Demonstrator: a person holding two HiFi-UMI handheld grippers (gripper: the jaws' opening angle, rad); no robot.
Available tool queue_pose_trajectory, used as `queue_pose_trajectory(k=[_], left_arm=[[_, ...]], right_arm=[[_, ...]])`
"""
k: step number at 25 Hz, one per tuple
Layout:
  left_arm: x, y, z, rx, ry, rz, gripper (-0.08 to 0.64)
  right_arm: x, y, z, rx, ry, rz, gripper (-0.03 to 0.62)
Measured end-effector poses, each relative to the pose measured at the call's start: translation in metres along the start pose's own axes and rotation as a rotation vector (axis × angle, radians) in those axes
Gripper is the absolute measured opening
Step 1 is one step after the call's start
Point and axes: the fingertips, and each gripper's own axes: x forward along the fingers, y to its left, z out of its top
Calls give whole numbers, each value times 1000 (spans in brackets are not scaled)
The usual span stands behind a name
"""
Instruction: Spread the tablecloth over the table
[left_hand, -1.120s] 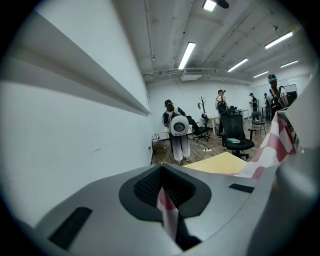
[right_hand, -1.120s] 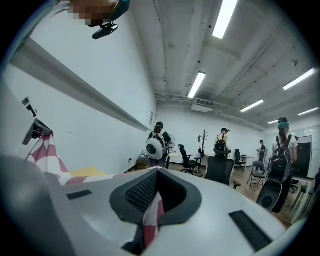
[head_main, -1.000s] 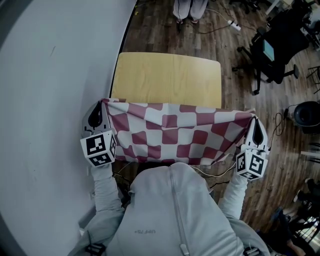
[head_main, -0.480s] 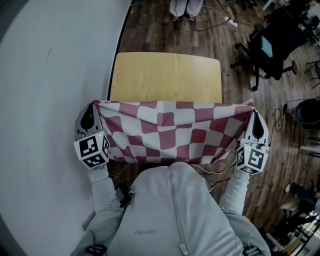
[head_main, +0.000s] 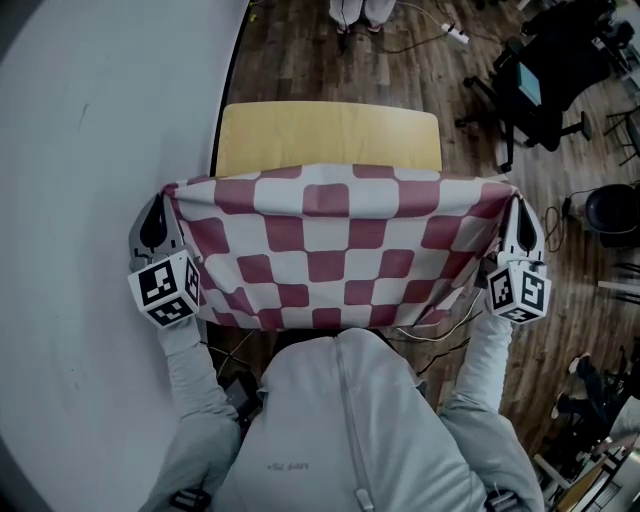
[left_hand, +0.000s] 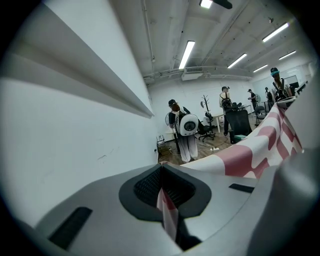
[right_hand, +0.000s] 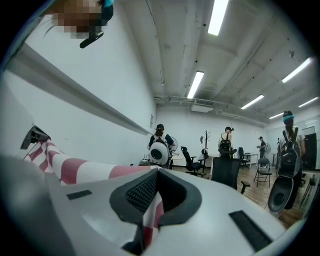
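A red-and-white checked tablecloth (head_main: 335, 245) is stretched taut in the air between my two grippers, over the near part of a small yellow table (head_main: 330, 135). My left gripper (head_main: 165, 192) is shut on the cloth's far left corner, next to the white wall. My right gripper (head_main: 517, 196) is shut on the far right corner. In the left gripper view the pinched cloth edge (left_hand: 167, 212) shows between the pads. The right gripper view shows the same, a strip of the cloth (right_hand: 150, 220) clamped between the pads. The cloth's near edge hangs against my chest.
A white wall (head_main: 80, 200) runs close along the table's left side. Wood floor (head_main: 470, 130) lies to the right, with a black office chair (head_main: 545, 80) and a black bin (head_main: 612, 215). A person's legs (head_main: 358, 10) stand beyond the table. Cables lie on the floor.
Both grippers have moved away from me and further apart. The cloth has been pulled flatter and wider, and its far edge now reaches further over the table.
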Motion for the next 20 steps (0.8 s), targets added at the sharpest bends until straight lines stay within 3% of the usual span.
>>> queue_pose_trajectory(k=[11, 20], left_arm=[[73, 0, 19, 50, -33, -57, 25], [136, -8, 25, 41, -35, -87, 25]], right_arm=[[61, -3, -5, -18, 23, -2, 21], [118, -10, -7, -51, 33, 8, 21]])
